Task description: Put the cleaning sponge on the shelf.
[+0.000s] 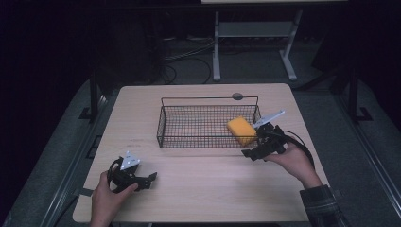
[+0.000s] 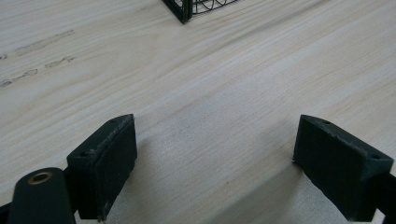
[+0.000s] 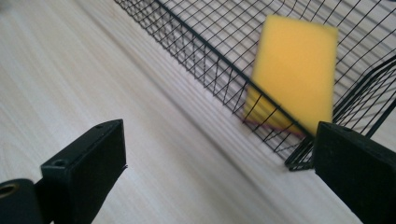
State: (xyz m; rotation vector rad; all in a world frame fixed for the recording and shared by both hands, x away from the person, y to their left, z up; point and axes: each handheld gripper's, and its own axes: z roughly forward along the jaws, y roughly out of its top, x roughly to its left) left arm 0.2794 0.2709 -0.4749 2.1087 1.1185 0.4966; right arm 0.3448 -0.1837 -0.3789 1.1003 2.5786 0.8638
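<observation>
A yellow sponge (image 1: 241, 130) lies inside the black wire basket (image 1: 170, 126), in its right end; in the right gripper view the sponge (image 3: 294, 70) leans against the basket's near wall (image 3: 196, 46). My right gripper (image 1: 251, 153) is open just outside the basket's front right corner, jaws apart with bare table between them (image 3: 217, 168). My left gripper (image 1: 150, 179) rests low at the table's front left, open over bare wood (image 2: 215, 158), with nothing between its jaws.
The light wooden table (image 1: 208, 189) has free room in front of the basket and between both hands. A basket corner (image 2: 184, 10) shows at the top of the left gripper view. A round cable hole (image 1: 237, 96) sits at the far edge. Dark floor and a stand lie beyond.
</observation>
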